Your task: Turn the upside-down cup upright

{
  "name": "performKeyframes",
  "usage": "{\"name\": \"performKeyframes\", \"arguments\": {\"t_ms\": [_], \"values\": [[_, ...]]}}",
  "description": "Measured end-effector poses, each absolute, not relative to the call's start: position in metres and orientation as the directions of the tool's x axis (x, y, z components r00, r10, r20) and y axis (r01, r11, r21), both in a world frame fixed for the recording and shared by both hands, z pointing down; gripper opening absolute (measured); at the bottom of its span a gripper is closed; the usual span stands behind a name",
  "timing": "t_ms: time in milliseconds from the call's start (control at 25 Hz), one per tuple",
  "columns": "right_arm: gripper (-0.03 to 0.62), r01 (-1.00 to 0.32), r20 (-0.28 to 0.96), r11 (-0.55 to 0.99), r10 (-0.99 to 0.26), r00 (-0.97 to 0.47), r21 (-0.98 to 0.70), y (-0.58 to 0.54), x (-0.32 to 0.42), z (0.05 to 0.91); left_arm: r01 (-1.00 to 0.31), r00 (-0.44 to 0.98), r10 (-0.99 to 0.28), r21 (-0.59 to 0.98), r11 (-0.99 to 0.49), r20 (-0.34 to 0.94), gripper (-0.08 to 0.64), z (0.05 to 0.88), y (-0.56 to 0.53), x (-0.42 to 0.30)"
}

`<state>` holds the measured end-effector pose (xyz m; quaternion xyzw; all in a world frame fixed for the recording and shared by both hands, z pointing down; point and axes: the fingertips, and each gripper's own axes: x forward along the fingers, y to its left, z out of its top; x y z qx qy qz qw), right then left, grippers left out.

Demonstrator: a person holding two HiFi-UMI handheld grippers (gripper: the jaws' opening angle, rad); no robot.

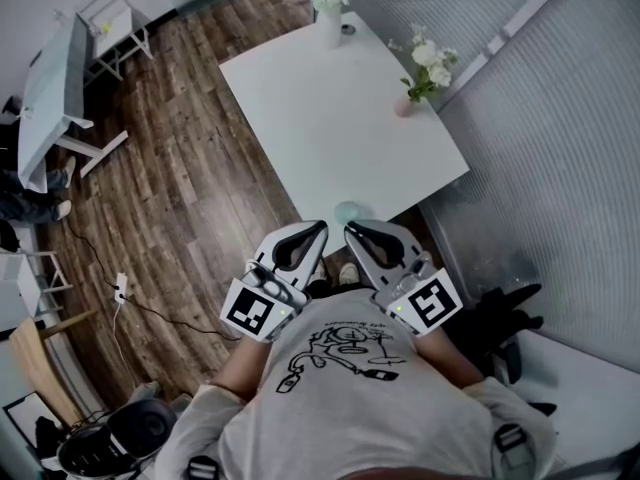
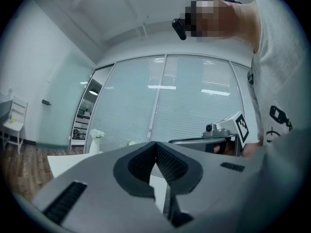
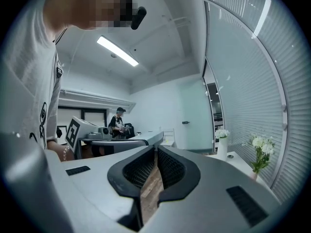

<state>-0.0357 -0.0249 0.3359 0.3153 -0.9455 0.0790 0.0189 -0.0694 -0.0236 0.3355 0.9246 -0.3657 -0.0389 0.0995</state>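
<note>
Both claws are pressed together w/ nothing between: left gripper (image 1: 316,228) and right gripper (image 1: 352,230) sit side by side at the chest. The cup (image 1: 348,211) stands at the table's (image 1: 300,118) near edge, just ahead of the 2 tips, right one nearer. Bare tabletop lies beyond; white vase (image 1: 328,26) and pink vase (image 1: 404,105) are well apart from it.

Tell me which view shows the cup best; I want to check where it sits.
The head view: the cup is a pale round shape at the white table's near edge, just beyond the left tool and right tool. The left and right gripper views show none of it; each tool's own body fills the lower picture.
</note>
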Motion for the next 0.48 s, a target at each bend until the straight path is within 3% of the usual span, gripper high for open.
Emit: {"name": "performKeyframes", "arguments": {"t_ms": [480], "values": [[0.041,-0.595,0.115,0.792,-0.584,-0.804,-0.136,-0.038,-0.017,0.357,-0.665,0.736,-0.676,0.229,-0.711,0.040,0.005,0.362,-0.035,-0.051]]}}
